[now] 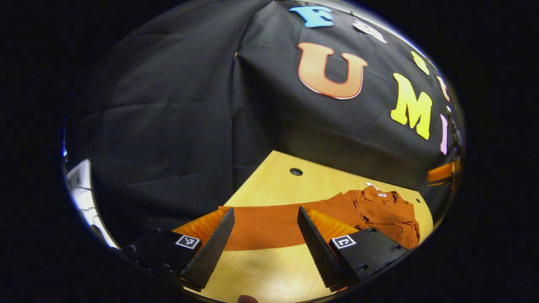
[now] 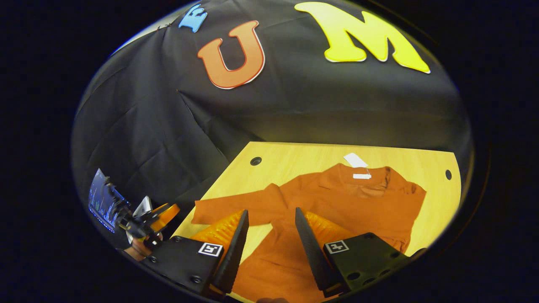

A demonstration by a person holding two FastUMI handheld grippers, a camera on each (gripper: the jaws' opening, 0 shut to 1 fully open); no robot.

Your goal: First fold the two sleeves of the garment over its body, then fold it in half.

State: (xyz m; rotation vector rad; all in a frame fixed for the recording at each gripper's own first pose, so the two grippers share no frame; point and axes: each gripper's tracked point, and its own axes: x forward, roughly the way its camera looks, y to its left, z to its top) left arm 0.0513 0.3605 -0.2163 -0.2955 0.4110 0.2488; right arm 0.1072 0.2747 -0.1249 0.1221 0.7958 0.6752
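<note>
- Rust-orange cloth, the garment (image 1: pixel 379 210) lies flat on the table (image 1: pixel 273 185) in the left gripper view, its sleeve (image 1: pixel 265 225) stretching toward nine o'clock; the left gripper (image 1: pixel 266 235) hovers spread above it, empty.
- Right gripper view: the right gripper (image 2: pixel 269 240) gapes over the body, holding nothing. Soft, light, limp fabric; pinch the sleeve's cuff (image 2: pixel 202 214).

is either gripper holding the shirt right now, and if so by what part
Nothing is held. The left gripper and right gripper both have their jaws apart above the orange shirt, whose sleeve lies stretched out flat on the wooden table.
</note>
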